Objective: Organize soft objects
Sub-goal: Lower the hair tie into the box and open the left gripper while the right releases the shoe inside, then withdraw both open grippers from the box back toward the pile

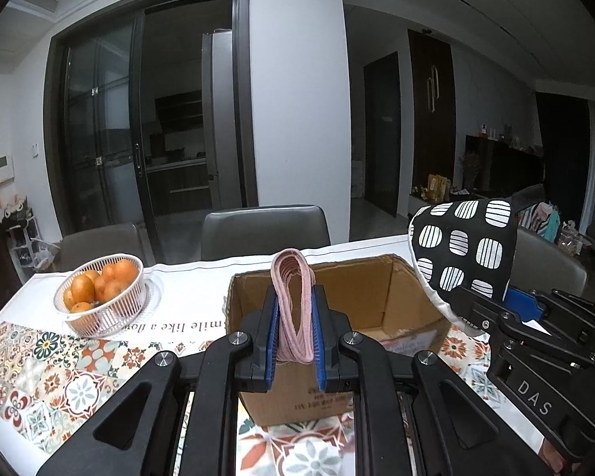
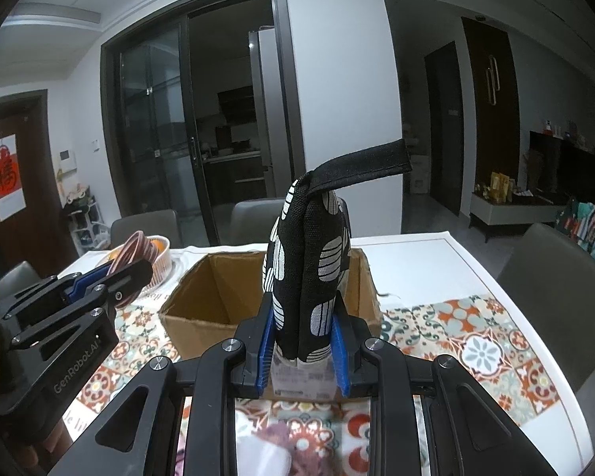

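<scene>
— What do those two tools look like up close?

— Both are matte black. The left gripper (image 1: 294,319) has angular linkage arms with triangular cut-outs, round silver bolts at the pivots, and ribbed blue pads (image 1: 273,331) lining its fingers.

— And the other one?

— The right gripper (image 2: 303,341) is built the same: black arms, silver bolts, blue pads (image 2: 340,347). Seen side-on, one body carries white lettering reading "DAS", the other "GenRobot.AI", with small screws along the links.

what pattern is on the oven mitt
Black oven mitt with white striped rounded squares, clearest in the left wrist view.
</scene>
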A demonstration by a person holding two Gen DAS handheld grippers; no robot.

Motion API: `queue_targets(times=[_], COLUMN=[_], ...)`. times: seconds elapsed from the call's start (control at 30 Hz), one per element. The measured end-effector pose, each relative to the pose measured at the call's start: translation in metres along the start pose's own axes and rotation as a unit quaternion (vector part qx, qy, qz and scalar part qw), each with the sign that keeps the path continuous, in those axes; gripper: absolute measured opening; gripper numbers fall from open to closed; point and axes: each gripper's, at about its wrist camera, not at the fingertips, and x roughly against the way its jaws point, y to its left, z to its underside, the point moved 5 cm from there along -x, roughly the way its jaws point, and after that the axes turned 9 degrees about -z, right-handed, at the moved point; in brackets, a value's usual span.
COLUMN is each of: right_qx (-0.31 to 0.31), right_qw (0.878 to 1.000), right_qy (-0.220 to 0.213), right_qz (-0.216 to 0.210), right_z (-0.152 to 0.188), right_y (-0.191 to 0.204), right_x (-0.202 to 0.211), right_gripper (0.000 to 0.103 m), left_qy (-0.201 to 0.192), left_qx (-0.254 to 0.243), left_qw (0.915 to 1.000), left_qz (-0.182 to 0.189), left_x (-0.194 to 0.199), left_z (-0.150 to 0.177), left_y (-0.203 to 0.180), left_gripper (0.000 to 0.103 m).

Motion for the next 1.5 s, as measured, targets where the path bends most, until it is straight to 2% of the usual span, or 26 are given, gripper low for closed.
queue_targets(times=[0.33,0.73,0.8,0.87,0.93,1.0,1.17,1.5], right_qx=[0.008,0.006,0.005,0.006,0.005,0.006,0.007,-0.013], right_qw=[1.000,0.997,0.997,0.996,0.996,0.997,0.997,0.997], right_qy=[0.016,0.069,0.075,0.084,0.087,0.083,0.078,0.073], right_qz=[-0.004,-0.015,-0.013,-0.012,-0.010,0.000,0.015,0.014], right_z=[-0.004,0.004,0.007,0.009,0.008,0.008,0.006,0.005], right_y=[-0.008,-0.026,-0.029,-0.032,-0.034,-0.037,-0.040,-0.040], right_x=[-0.041,-0.086,-0.092,-0.097,-0.101,-0.101,-0.096,-0.073], right_gripper=[0.027,0.027,0.027,0.030,0.040,0.056,0.057,0.057], left_qy=[0.024,0.081,0.088,0.090,0.089,0.090,0.092,0.080], left_qx=[-0.005,-0.023,-0.025,-0.026,-0.031,-0.033,-0.035,-0.031], left_qw=[0.9997,0.9963,0.9956,0.9955,0.9955,0.9953,0.9951,0.9962], left_qz=[0.010,0.018,0.018,0.017,0.013,0.010,0.010,0.010], left_x=[-0.049,-0.103,-0.108,-0.111,-0.112,-0.113,-0.110,-0.078], left_z=[-0.007,0.011,0.014,0.017,0.018,0.017,0.018,0.011], left_y=[-0.006,-0.014,-0.015,-0.015,-0.016,-0.016,-0.015,-0.011], left_gripper=[0.016,0.017,0.027,0.043,0.046,0.051,0.065,0.072])
